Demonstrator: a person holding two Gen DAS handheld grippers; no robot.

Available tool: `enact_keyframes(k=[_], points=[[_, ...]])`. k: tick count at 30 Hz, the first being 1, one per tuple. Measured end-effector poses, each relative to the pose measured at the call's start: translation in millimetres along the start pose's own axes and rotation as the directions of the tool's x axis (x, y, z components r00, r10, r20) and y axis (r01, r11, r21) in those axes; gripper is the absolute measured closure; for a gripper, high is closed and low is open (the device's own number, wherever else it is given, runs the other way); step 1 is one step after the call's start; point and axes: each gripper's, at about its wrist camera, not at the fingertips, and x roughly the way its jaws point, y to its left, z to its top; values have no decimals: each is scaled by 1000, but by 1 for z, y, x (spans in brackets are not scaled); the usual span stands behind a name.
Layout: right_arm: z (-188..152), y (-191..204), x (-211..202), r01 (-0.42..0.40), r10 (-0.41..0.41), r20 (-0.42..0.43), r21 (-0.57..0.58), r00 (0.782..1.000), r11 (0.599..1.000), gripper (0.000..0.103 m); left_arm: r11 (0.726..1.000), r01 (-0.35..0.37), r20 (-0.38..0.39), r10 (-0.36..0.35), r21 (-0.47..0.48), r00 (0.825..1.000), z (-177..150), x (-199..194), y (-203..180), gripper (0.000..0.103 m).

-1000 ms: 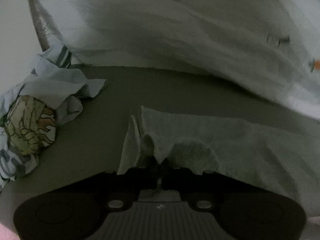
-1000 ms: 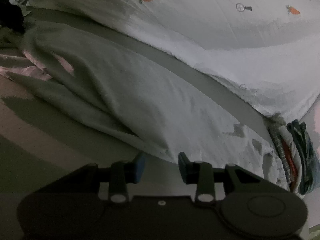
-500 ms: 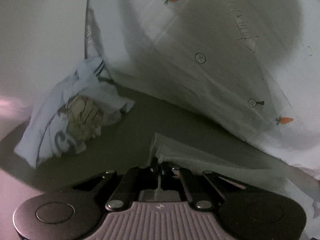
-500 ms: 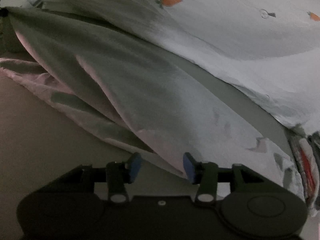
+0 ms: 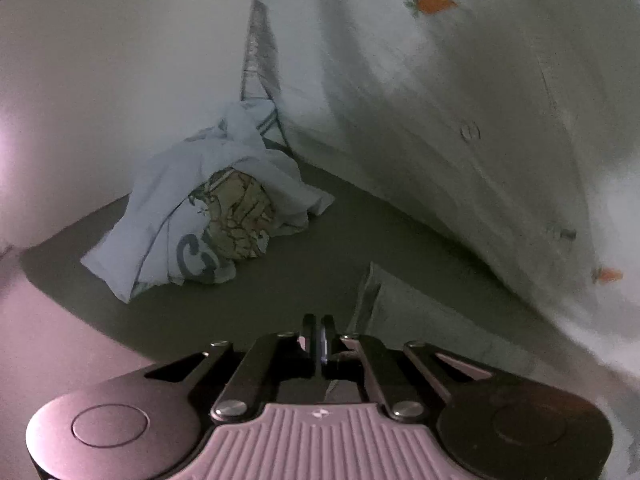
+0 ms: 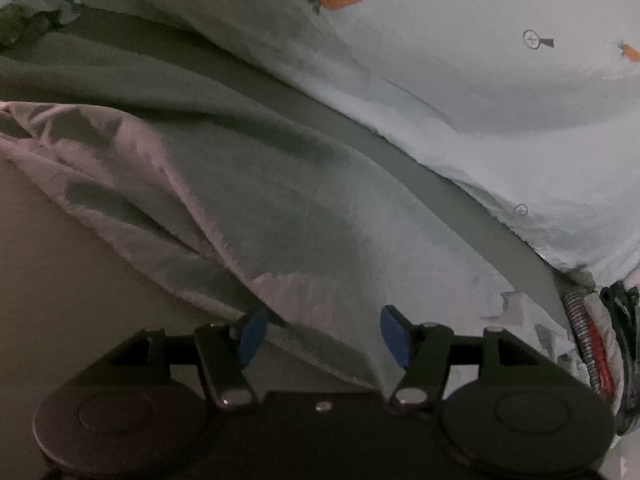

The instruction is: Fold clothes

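Note:
A pale grey garment (image 6: 280,216) lies stretched in folds across the bed. In the left wrist view its edge (image 5: 404,312) hangs to the right of my left gripper (image 5: 319,340), which is shut on a corner of it and holds it lifted. My right gripper (image 6: 320,336) is open with blue pads (image 6: 394,334). It sits at the garment's near edge, with cloth between and just beyond the fingers.
A crumpled light-blue printed shirt (image 5: 208,216) lies by the wall at the left. A white quilt with carrot prints (image 6: 460,80) is bunched along the back and also shows in the left wrist view (image 5: 460,120). A stack of folded clothes (image 6: 600,340) sits at the far right.
My left gripper has risen with the garment corner, pulling the cloth up off the bed. My right gripper has opened wider and moved closer to the garment's edge.

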Motion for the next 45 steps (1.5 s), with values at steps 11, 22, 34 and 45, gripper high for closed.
enact_keyframes(k=[11,22,34,45], points=[[25,-25,24,120,-115,46,-124,992,985,35,936,152,-135,-115,317,984,-50,28,-121,66],[18,-64,25,140,-137,-29,142,990,980,24,896,144,-246,-40,421,968,-87,87,-175,62],[-16,-46,38,283,-277,-92,69,957,957,23,859,172,-242,-59,482,969,-96,97,-169,23],[-22,-64,23,517,-514,106,-5,851,856,13,855,159,-249,-36,494,968,-102,104,-184,1]])
